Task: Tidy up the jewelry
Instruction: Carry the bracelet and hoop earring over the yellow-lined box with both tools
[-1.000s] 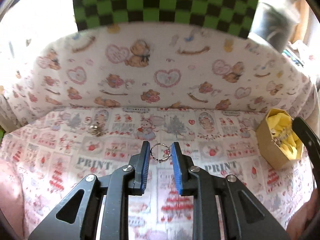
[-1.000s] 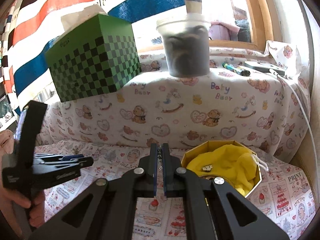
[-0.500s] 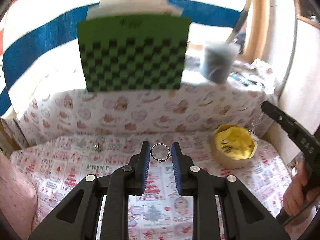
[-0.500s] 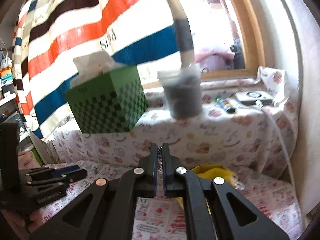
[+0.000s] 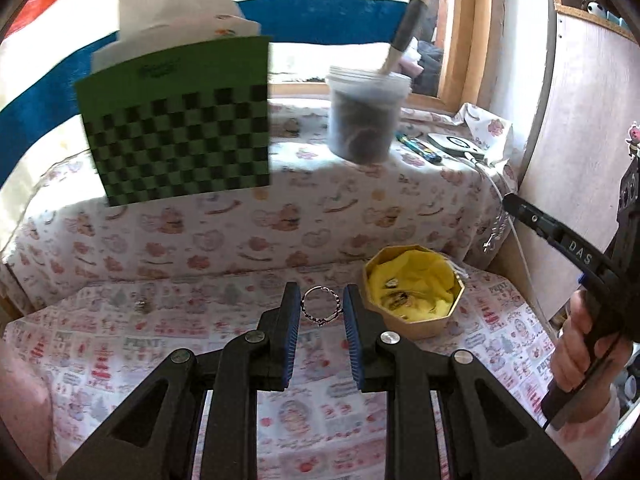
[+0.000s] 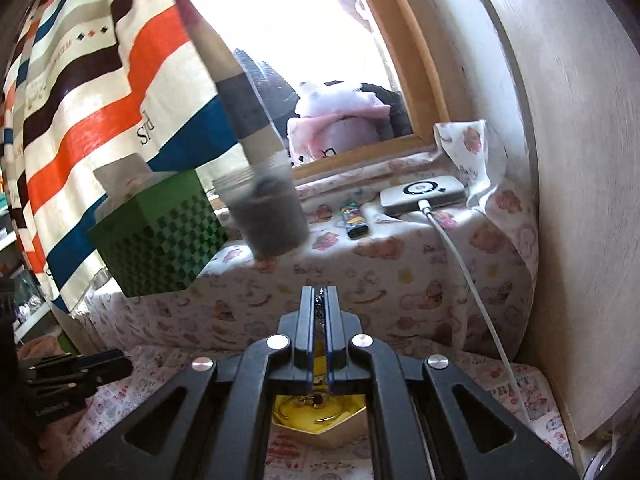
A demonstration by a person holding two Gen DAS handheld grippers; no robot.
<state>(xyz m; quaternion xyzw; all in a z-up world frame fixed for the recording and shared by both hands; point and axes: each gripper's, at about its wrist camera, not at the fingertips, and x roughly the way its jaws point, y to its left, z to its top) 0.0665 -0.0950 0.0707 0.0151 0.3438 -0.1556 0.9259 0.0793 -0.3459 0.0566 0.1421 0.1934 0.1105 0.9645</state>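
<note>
Left wrist view: the left hand-held gripper [image 5: 321, 310] grips a ring [image 5: 321, 309] of small chain between its blue pads, above the printed table [image 5: 168, 344]. The gold box [image 5: 414, 292] with yellow lining sits toward the table's right edge; another small jewelry piece [image 5: 141, 304] lies toward its left edge.

Right wrist view: the right hand-held gripper [image 6: 319, 300] is closed on a thin chain [image 6: 320, 303], directly above the gold box [image 6: 320, 426].

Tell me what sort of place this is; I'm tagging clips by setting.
Probably a home bedroom or living corner: a cartoon-print cloth covers the ledge by a wood-framed window, with a green checkered tissue box and a plush toy.
</note>
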